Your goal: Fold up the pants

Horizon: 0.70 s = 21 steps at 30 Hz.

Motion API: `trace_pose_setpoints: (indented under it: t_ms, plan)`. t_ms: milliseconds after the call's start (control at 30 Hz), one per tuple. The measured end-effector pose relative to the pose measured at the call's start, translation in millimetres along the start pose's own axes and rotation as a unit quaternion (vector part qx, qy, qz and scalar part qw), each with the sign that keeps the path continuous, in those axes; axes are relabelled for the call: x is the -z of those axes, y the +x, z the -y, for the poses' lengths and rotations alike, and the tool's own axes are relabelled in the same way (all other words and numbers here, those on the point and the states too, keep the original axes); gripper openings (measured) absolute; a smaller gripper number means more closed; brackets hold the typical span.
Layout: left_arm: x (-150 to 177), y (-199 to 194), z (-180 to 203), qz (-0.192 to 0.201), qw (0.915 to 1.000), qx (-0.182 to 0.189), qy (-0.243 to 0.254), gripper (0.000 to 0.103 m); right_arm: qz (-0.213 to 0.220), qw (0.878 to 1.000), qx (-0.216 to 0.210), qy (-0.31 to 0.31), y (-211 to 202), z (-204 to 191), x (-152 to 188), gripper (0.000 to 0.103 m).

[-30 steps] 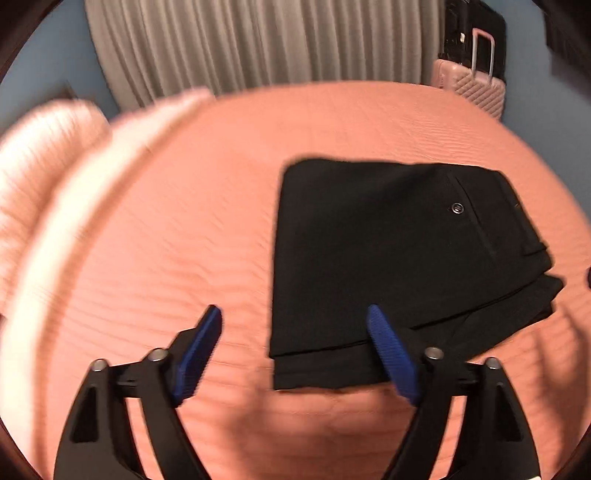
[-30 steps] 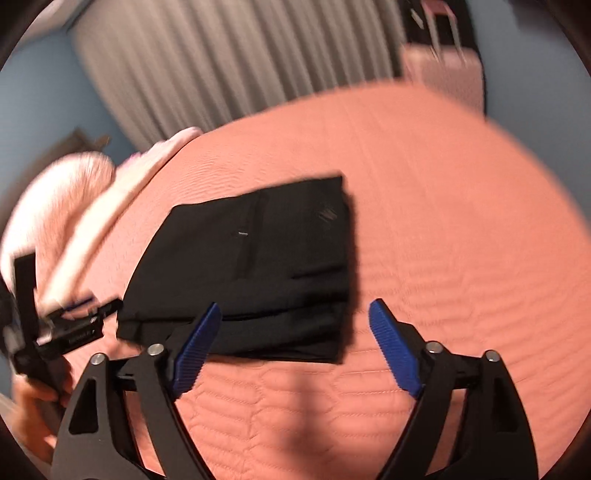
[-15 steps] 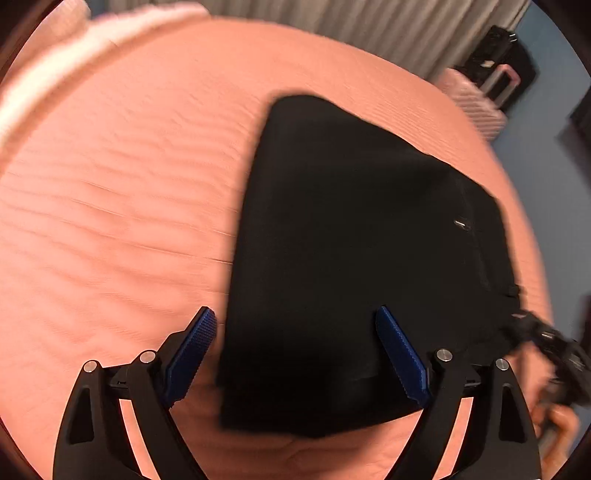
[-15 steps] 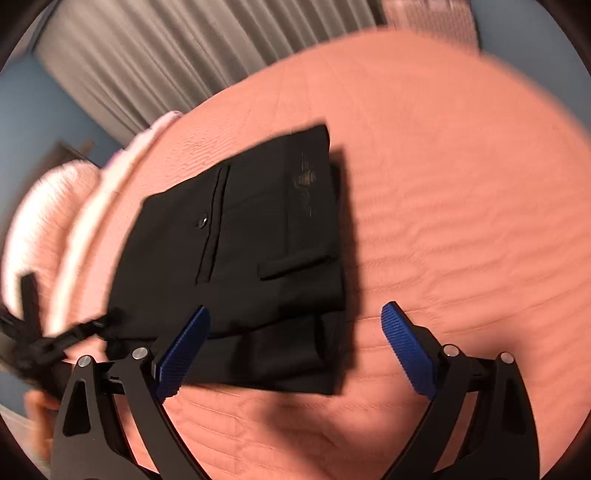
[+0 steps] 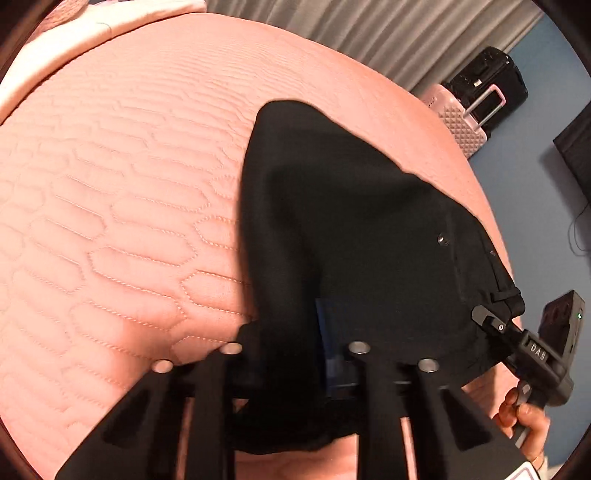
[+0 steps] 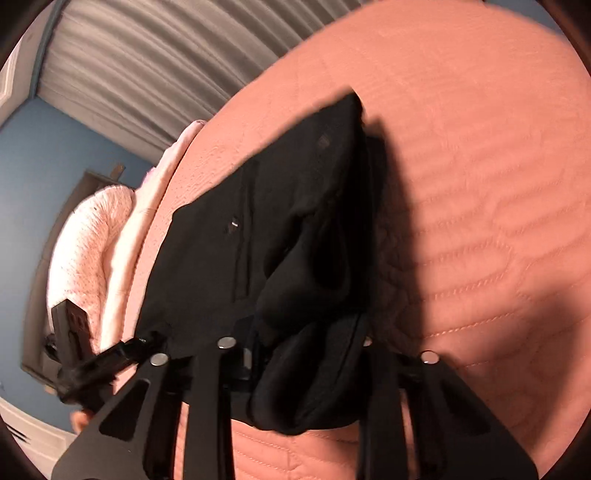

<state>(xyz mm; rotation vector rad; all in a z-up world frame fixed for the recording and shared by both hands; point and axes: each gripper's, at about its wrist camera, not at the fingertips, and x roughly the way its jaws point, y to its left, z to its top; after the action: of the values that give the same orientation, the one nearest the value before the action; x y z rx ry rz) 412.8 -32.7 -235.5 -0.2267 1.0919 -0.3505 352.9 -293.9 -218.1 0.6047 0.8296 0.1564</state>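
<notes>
The black pants (image 5: 351, 206) lie folded on the pink quilted bed cover (image 5: 110, 184), button pocket up. My left gripper (image 5: 291, 332) has its jaws closing tight on the near edge, and the cloth drapes over its fingers, with one blue pad (image 5: 328, 332) showing. At the pants' right corner the right gripper (image 5: 484, 317) bites the waistband side. In the right wrist view the pants (image 6: 295, 184) bunch into thick folds between the closing jaws of my right gripper (image 6: 306, 343), whose pads are hidden by cloth. The left gripper (image 6: 144, 341) pinches the other near corner.
Pale pillows (image 6: 85, 240) lie at the head of the bed. A pink suitcase (image 5: 461, 122) and a black one (image 5: 491, 81) stand beyond the bed by grey curtains (image 5: 369, 29). A hand (image 5: 524, 417) holds the right gripper's handle. Bare bed cover (image 6: 480, 184) spreads to the right.
Both grippers came down onto the near edge of the pants and went from wide open to closed on the cloth. The edge now bunches up in the jaws.
</notes>
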Motion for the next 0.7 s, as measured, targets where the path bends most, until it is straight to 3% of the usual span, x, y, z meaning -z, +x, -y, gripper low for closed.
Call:
trace_pose_setpoints:
  t_ms: [100, 200, 467, 500, 567, 600, 633, 700]
  plan:
    - [6.4, -24.4, 21.1, 0.007, 0.9988, -0.026, 0.04, 0.015, 0.005, 1.0, -0.005, -0.019, -32.0, -19.2, 5.5, 0.02]
    - [36.0, -59.3, 21.0, 0.005, 0.9991, -0.008, 0.042, 0.015, -0.001, 0.999, -0.015, -0.038, -73.8, -25.6, 33.0, 0.02]
    - [205.1, -135.6, 18.7, -0.032, 0.9988, -0.002, 0.036, 0.016, -0.059, 0.998, -0.017, -0.004, -160.1, 0.6, 193.1, 0.02]
    - [223.0, -138.7, 19.8, -0.036, 0.9984, -0.012, 0.042, 0.017, -0.066, 0.998, -0.011, -0.01, -165.9, 1.4, 210.4, 0.02]
    - [257.4, -138.0, 24.8, -0.037, 0.995, -0.062, 0.069, 0.025, -0.092, 0.995, 0.025, -0.041, -167.5, 4.7, 239.8, 0.033]
    - [268.1, -138.2, 26.2, -0.03, 0.9924, -0.089, 0.08, 0.04, -0.096, 0.993, 0.048, -0.045, -171.1, 8.5, 247.2, 0.046]
    - [275.1, -143.0, 29.6, -0.02, 0.988, -0.122, 0.092, 0.05, -0.087, 0.994, 0.06, -0.037, -180.9, 12.0, 250.4, 0.054]
    - [278.5, -169.5, 39.5, 0.016, 0.973, -0.199, 0.115, 0.049, -0.044, 0.997, 0.071, 0.006, -219.7, 15.2, 248.1, 0.055]
